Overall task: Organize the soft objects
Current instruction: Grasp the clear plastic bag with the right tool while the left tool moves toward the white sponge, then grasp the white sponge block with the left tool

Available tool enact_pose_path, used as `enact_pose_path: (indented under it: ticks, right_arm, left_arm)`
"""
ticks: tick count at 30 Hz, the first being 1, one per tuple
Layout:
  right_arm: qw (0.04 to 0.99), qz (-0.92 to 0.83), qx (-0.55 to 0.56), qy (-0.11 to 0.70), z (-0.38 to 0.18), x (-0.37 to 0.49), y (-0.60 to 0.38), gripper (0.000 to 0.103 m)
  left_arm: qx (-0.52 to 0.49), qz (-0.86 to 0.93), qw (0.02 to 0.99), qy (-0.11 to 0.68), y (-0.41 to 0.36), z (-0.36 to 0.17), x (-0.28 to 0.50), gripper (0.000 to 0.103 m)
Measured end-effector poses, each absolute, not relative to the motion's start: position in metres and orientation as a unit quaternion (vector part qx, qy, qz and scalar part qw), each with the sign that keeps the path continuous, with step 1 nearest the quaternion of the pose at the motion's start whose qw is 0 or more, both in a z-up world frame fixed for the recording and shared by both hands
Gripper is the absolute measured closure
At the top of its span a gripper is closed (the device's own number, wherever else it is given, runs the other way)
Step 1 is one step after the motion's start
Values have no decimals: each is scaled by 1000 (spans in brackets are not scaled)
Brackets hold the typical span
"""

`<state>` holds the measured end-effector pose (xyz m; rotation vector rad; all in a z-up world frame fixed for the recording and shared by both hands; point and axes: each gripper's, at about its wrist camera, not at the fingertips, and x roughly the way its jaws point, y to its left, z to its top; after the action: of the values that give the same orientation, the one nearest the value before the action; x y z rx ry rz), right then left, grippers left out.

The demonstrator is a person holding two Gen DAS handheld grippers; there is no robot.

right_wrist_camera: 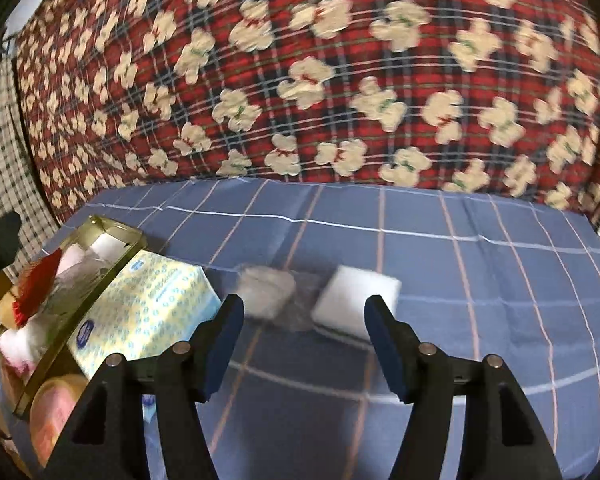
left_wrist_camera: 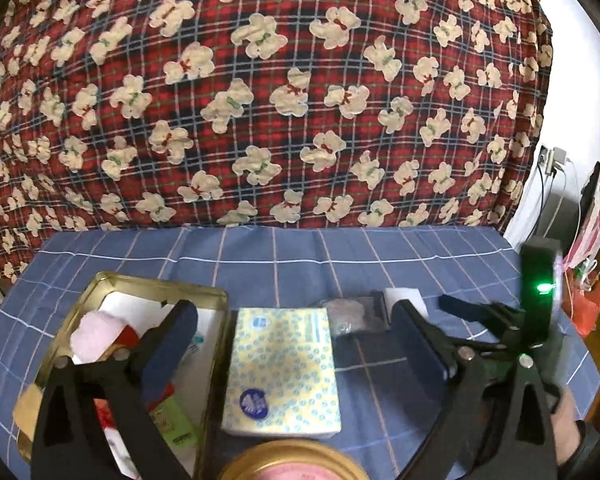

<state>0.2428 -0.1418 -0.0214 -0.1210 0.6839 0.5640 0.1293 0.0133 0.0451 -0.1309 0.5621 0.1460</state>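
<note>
A: Left wrist view: left gripper point(left_wrist_camera: 296, 344) jaws wide apart, nothing between the pads. Tissue pack point(left_wrist_camera: 284, 368), yellow-and-blue print, lies flat on the blue checked sheet point(left_wrist_camera: 380, 252) in the gap between the fingers, lower centre.

B: Touching it?

A: No, pads clear on both sides. Gold tin point(left_wrist_camera: 156, 284) lower left, just beside the pack; the left finger overlaps it. A pink fluffy thing point(left_wrist_camera: 96, 336) and red bits lie inside.

B: Other soft stuff?

A: White sponge block point(left_wrist_camera: 404, 296) right of centre, half hidden by the right finger, and a grey fuzzy pad point(left_wrist_camera: 348, 312) next to it. Right gripper point(left_wrist_camera: 480, 312) comes in from the right edge, near the block. Round gold-rimmed lid point(left_wrist_camera: 296, 460) at bottom centre.

B: Right wrist view?

A: Right gripper point(right_wrist_camera: 304, 344) jaws apart, empty. White sponge block point(right_wrist_camera: 356, 300) just beyond the right fingertip, grey fuzzy pad point(right_wrist_camera: 264, 288) beyond the left one, both blurred. Tissue pack point(right_wrist_camera: 148, 312) and gold tin point(right_wrist_camera: 80, 276) at left. Plaid bear-print quilt point(right_wrist_camera: 340, 80) fills the top.
</note>
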Motion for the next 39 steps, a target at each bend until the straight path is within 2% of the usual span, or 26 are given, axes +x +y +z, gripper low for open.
enact_pose_path:
  ticks: [16,19,21,24,27,33,39]
  right_arm:
    - [869,289,-131,380,-57,284,-80,40]
    - [855,304,-128,400,-68,290,-78,48]
    - [855,311,-114,400,-67,291,-80,62]
    - [857,324,-100,389,-62,286,-86,75]
    - [860,335,-79,376,-53,280,-93,79]
    - [881,343,-38,322,-15,266,-127,79]
    - [925,246,-29,289,6,272,-191,79]
  left_arm:
    - [-49,105,945,306,43,37,178,4]
    - [-44,106,943,311,41,33,182,4]
    - [-41,106,943,314,39,31,183,4]
    - [-35,105,941,319,34,28,185,4]
    - [-32,105,942,318,28,29,188,4]
    - [-40,112,942,313,16,32,193,4]
    - [-29,88,939,332,-20,29,209,4]
